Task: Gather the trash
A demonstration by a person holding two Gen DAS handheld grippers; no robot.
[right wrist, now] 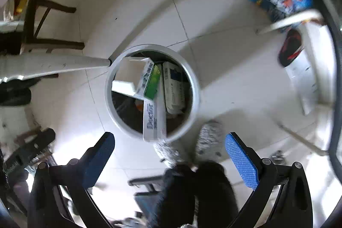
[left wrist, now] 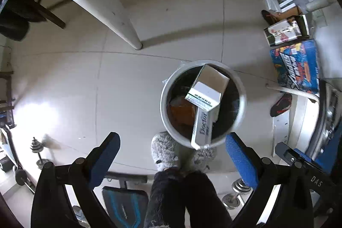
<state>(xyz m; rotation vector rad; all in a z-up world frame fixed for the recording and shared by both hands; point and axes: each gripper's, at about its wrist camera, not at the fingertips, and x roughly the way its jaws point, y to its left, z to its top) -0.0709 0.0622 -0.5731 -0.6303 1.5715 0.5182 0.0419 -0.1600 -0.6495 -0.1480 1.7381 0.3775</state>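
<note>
A round white trash bin [left wrist: 165, 108] stands on the tiled floor below both grippers, and also shows in the right wrist view [right wrist: 195, 87]. A white "Doctor" carton [left wrist: 203, 127] leans inside it with its end over the near rim; it shows in the right wrist view [right wrist: 152, 119] too. Beside it lie a green and white box [right wrist: 151, 82] and a white and blue box [right wrist: 174, 89]. Something orange [left wrist: 181, 114] lies deeper. My left gripper [left wrist: 172, 155] is open and empty above the bin. My right gripper [right wrist: 170, 153] is open and empty above it too.
A white table leg [left wrist: 126, 29] stands beyond the bin. Colourful boxes [left wrist: 296, 65] and a red and black shoe [left wrist: 280, 105] lie at the right. Dumbbells [left wrist: 37, 151] and a bench [left wrist: 124, 204] lie near me. The person's grey slippers [left wrist: 164, 151] stand next to the bin.
</note>
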